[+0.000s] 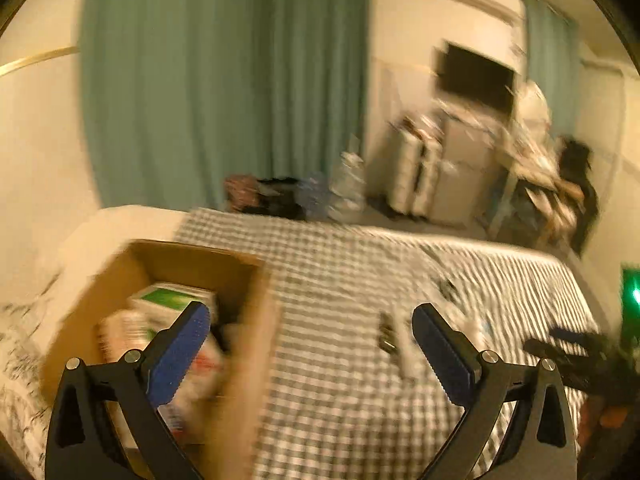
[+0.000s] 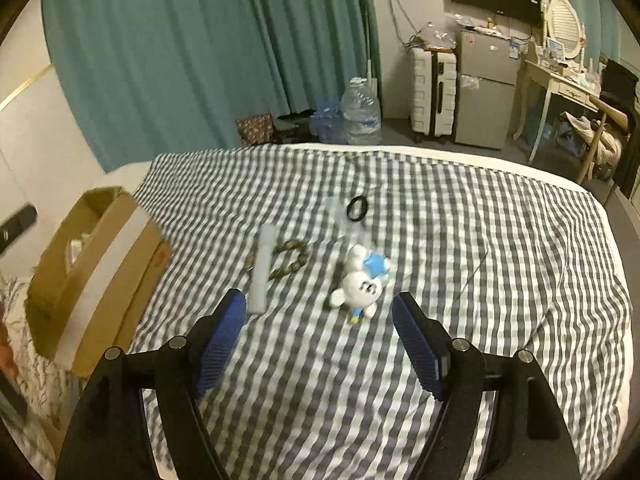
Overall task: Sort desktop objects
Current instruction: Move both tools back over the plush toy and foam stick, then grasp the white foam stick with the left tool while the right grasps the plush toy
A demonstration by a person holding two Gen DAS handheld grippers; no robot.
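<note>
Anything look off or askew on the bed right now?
Nothing spilled or broken. The cardboard box sits tilted at the bed's left edge with items already inside. The toy figure lies on its side on the checked bedspread, beside a white strip, a bracelet and a black ring. Left view is motion-blurred.

Left wrist view badly motion-blurred: stuff in the box (image 1: 168,320) behind the left gripper (image 1: 311,354) unreadable, small dark bits (image 1: 387,334) ahead can't be ID'd. Right wrist view: box (image 2: 94,276) left of the right gripper (image 2: 319,338), contents mostly hidden by its wall.
</note>
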